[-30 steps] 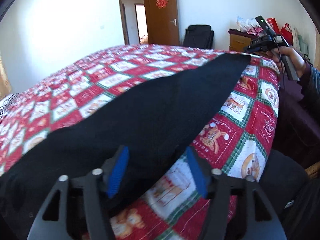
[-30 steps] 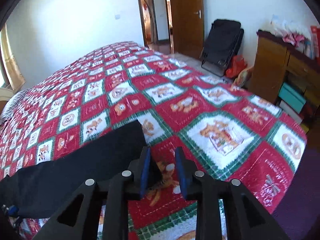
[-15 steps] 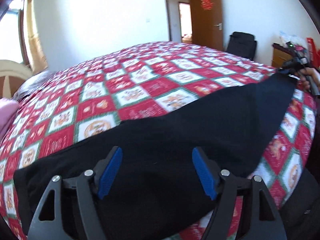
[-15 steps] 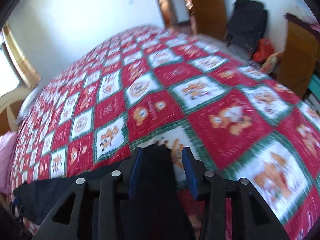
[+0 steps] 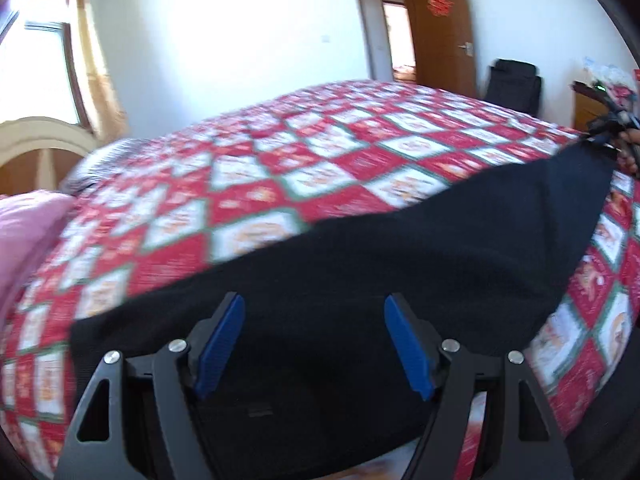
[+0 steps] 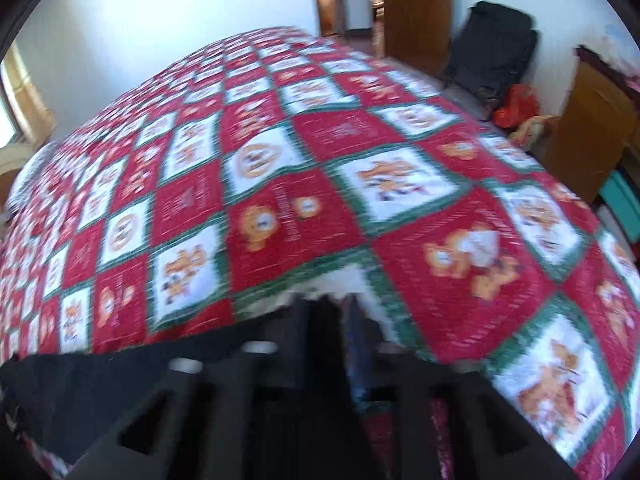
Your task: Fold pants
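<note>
The black pants lie stretched along the near edge of the bed on the red, white and green patchwork quilt. My left gripper is open above the wide end of the pants, its blue pads apart and holding nothing. In the right wrist view my right gripper is blurred; its jaws look shut on the narrow end of the pants. In the left wrist view the right gripper shows at the far right, at the tip of the pants.
A pink pillow and a cream headboard are at the left. An open wooden door, a black folding chair and a wooden cabinet stand beyond the bed's right side.
My left gripper has swung left over the pants and stayed open. My right gripper closed from open onto the narrow end of the pants, and both views moved.
</note>
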Demonstrator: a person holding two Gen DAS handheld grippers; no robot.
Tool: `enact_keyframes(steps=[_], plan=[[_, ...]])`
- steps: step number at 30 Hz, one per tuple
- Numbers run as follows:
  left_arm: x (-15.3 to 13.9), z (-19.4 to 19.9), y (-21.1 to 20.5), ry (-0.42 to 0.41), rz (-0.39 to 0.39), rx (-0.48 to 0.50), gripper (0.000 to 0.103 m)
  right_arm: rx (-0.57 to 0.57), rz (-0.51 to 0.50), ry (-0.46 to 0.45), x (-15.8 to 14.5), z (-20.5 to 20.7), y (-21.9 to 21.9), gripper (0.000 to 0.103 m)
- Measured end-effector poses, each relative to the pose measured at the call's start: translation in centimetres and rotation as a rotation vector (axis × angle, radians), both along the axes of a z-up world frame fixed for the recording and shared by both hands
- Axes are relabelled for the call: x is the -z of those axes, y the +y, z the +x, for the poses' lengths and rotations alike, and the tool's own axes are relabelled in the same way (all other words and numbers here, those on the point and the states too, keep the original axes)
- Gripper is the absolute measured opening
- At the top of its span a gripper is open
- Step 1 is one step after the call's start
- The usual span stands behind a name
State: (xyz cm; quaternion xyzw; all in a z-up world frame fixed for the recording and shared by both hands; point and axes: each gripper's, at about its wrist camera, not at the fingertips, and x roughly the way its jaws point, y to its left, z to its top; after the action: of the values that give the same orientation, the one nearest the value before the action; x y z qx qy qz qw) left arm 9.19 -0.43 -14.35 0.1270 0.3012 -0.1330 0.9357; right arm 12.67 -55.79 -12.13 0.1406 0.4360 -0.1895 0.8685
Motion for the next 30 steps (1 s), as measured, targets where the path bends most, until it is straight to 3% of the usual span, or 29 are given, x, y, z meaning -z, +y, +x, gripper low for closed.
enact_keyframes(steps=[4, 7, 10, 13, 16, 18, 20, 22, 24, 26, 30], plan=[[-0.4, 1.2, 7.1, -0.014, 0.005, -0.2, 0.081, 0.056, 0.091, -0.159, -1.2, -2.8, -1.6, 0.055], [-0.1, 2.0, 12.3, 0.01, -0.049, -0.33, 0.081, 0.12, 0.118, -0.276, -2.1, -4.7, -2.4, 0.061], [1.1, 2.9, 15.0, 0.048, -0.094, -0.39, 0.081, 0.16, 0.149, -0.314, -2.0, -5.0, -2.9, 0.062], [2.7, 4.1, 15.8, 0.093, -0.136, -0.387, 0.08, 0.177, 0.156, -0.287, -1.7, -4.5, -3.1, 0.062], [3.2, 4.3, 16.0, 0.11, -0.227, -0.362, 0.065, 0.173, 0.145, -0.276, -1.6, -4.4, -3.0, 0.062], [3.3, 4.4, 16.3, 0.117, -0.262, -0.356, 0.061, 0.178, 0.132, -0.274, -1.5, -4.5, -2.8, 0.062], [3.1, 4.3, 16.5, 0.12, -0.311, -0.337, 0.035, 0.175, 0.14, -0.271, -1.4, -4.6, -2.9, 0.062], [2.8, 4.0, 16.0, 0.112, -0.295, -0.316, 0.026, 0.184, 0.147, -0.26, -1.2, -4.5, -3.1, 0.062], [2.4, 3.5, 15.6, 0.086, -0.237, -0.345, 0.025, 0.193, 0.152, -0.256, -1.0, -4.6, -3.3, 0.062], [2.5, 3.1, 16.2, 0.067, -0.229, -0.366, 0.026, 0.202, 0.14, -0.275, -1.3, -4.9, -3.2, 0.062], [3.3, 3.2, 17.7, 0.078, -0.296, -0.341, 0.027, 0.214, 0.091, -0.347, -2.5, -6.3, -2.3, 0.062]])
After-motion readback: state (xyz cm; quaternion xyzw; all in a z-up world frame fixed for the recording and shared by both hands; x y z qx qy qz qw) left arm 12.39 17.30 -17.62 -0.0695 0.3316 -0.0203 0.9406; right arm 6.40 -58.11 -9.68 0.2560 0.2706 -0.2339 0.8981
